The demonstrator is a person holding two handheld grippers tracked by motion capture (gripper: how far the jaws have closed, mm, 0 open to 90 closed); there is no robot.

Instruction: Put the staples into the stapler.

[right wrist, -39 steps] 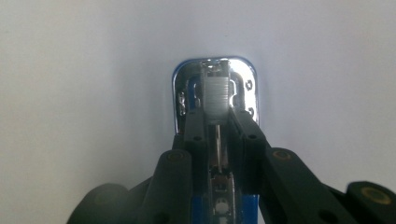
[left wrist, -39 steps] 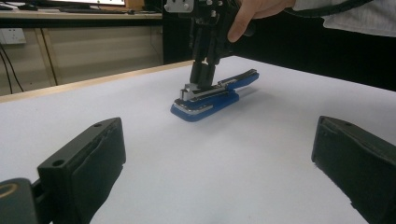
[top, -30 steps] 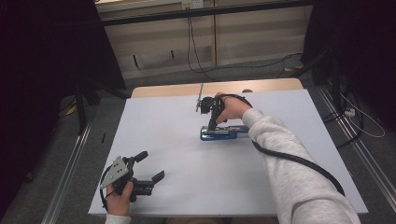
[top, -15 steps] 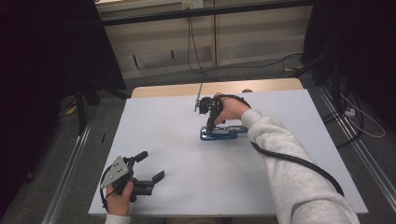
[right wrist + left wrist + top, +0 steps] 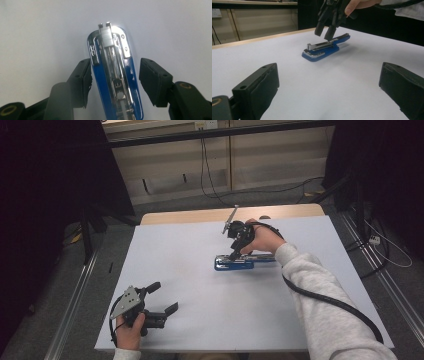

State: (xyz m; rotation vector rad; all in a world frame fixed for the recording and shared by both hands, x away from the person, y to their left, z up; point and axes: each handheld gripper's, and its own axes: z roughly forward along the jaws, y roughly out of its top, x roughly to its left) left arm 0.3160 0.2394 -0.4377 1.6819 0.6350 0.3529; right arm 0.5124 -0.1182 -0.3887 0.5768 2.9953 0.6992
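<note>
A blue stapler (image 5: 243,263) with a chrome top lies flat on the white table (image 5: 200,270), right of centre. My right gripper (image 5: 234,254) points down over its left end, open. In the right gripper view the black jaws stand either side of the stapler (image 5: 113,75), apart from it by a small gap on each side. The left gripper view shows that stapler (image 5: 322,50) farther off, with the right gripper (image 5: 325,31) just above its chrome arm. My left gripper (image 5: 164,296) rests near the table's front left corner, open, with nothing between its jaws.
A strip of wooden tabletop (image 5: 200,215) shows beyond the white sheet at the back. A black cable (image 5: 330,302) trails from the right gripper along the grey sleeve. Metal rails (image 5: 75,290) run along both sides of the table.
</note>
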